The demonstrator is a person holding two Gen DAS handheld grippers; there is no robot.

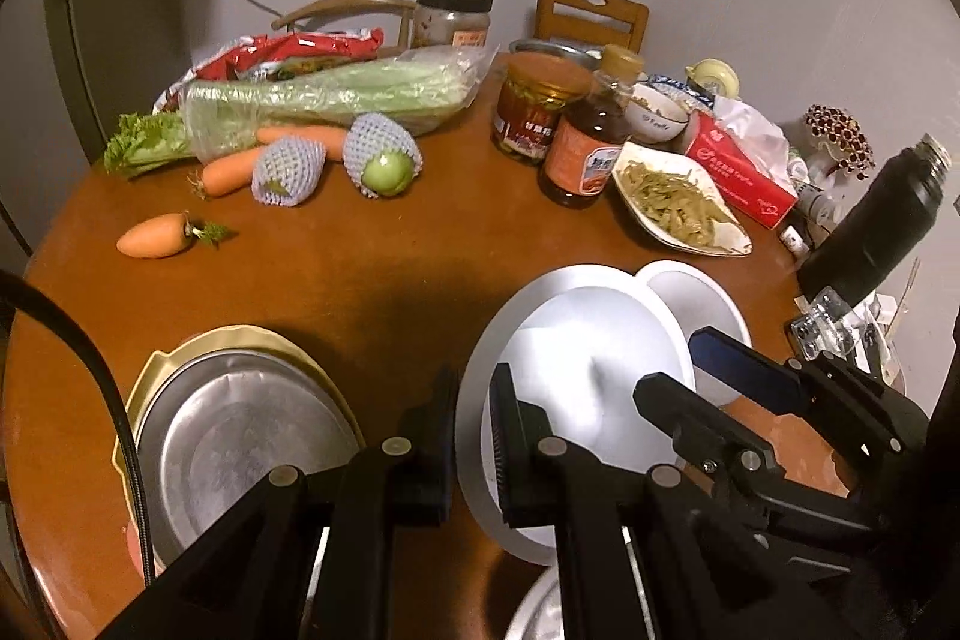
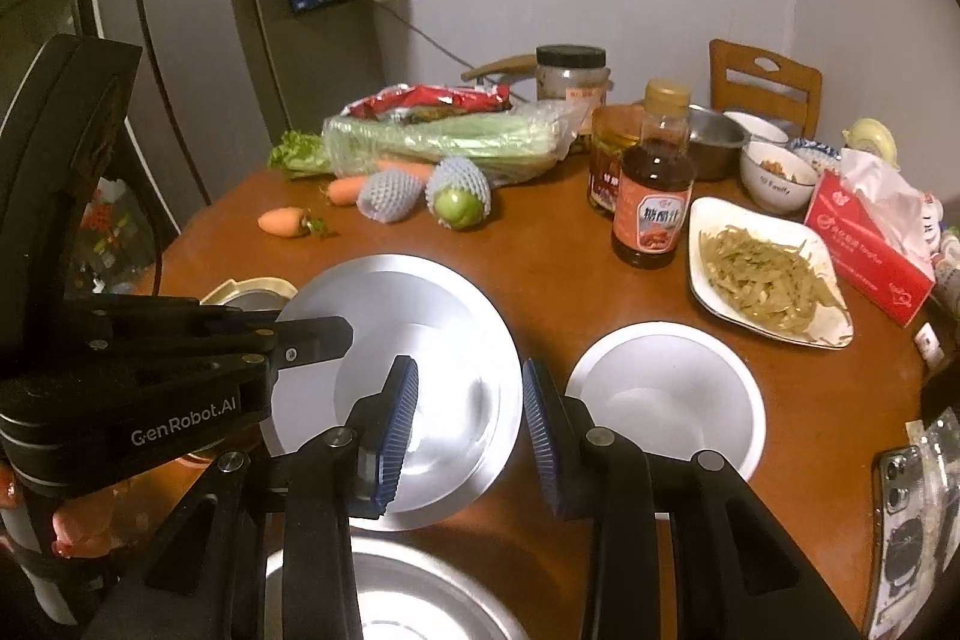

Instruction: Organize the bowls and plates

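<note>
Nearest the lens in the right wrist view, the right gripper point(image 2: 471, 424) straddles the right rim of a steel plate point(image 2: 420, 304), one blue ribbed pad over the plate's inner slope and the other just outside its edge. The jaws are drawn in narrow around that rim, but I cannot tell whether the pads actually press on it. Across the same plate, the left gripper point(image 1: 474, 430) is clamped tight on the left rim, its black fingers pinching the metal edge; in the right wrist view it comes in from the left side. Under the near edge of this plate lies a second steel plate point(image 2: 390, 598), only partly in view at the bottom. Just beside the held plate on the right sits a white bowl point(image 2: 666, 400), empty and upright on the round wooden table point(image 1: 360, 280). To the left, a gold-rimmed tray point(image 1: 150, 370) carries another steel dish point(image 1: 240, 436). Farther back stand a brown sauce bottle point(image 2: 651, 196), a white dish of shredded vegetables point(image 2: 768, 268) and a red tissue box point(image 2: 864, 250). On the far left side of the table lie a loose carrot point(image 1: 153, 236), two foam-netted fruits point(image 1: 336, 166) and bagged celery point(image 1: 324, 97).
</note>
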